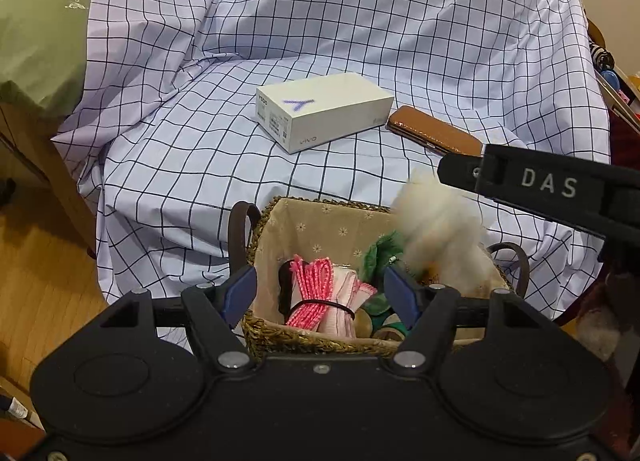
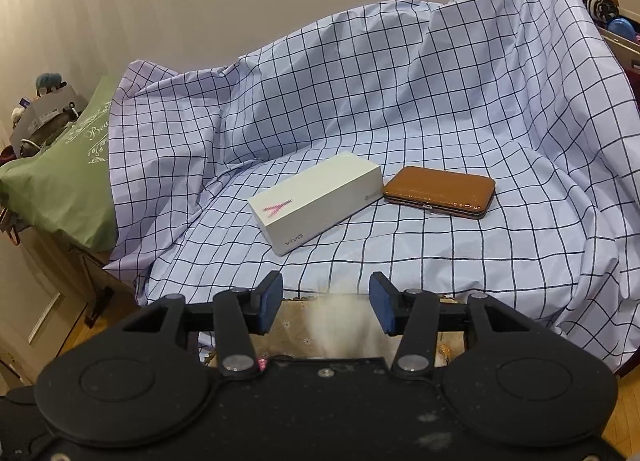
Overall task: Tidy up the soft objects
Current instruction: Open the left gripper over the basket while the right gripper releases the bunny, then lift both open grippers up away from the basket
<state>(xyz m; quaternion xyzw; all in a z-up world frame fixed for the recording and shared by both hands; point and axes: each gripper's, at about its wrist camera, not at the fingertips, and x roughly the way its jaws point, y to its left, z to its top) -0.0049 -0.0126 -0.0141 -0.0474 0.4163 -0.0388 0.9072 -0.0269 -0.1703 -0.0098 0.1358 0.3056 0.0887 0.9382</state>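
Observation:
A woven basket (image 1: 304, 341) with a beige flowered lining stands on the checked cloth, just in front of my left gripper (image 1: 322, 295), which is open above it. Inside lie a pink bundle (image 1: 326, 295) tied with a black band and a green soft item (image 1: 376, 257). A white fluffy object (image 1: 440, 233) hangs blurred over the basket's right side, below my right gripper, whose black body (image 1: 560, 189) enters from the right. In the right wrist view my right gripper (image 2: 324, 307) is open, with the white fluff (image 2: 340, 321) blurred between and below its fingers, over the basket lining (image 2: 292, 331).
A white phone box (image 1: 320, 109) and a brown leather case (image 1: 434, 131) lie on the checked cloth (image 1: 180, 181) behind the basket. They also show in the right wrist view, the box (image 2: 320, 201) and the case (image 2: 440, 191). A green pillow (image 1: 36, 41) lies at far left. Wooden floor (image 1: 36, 281) is on the left.

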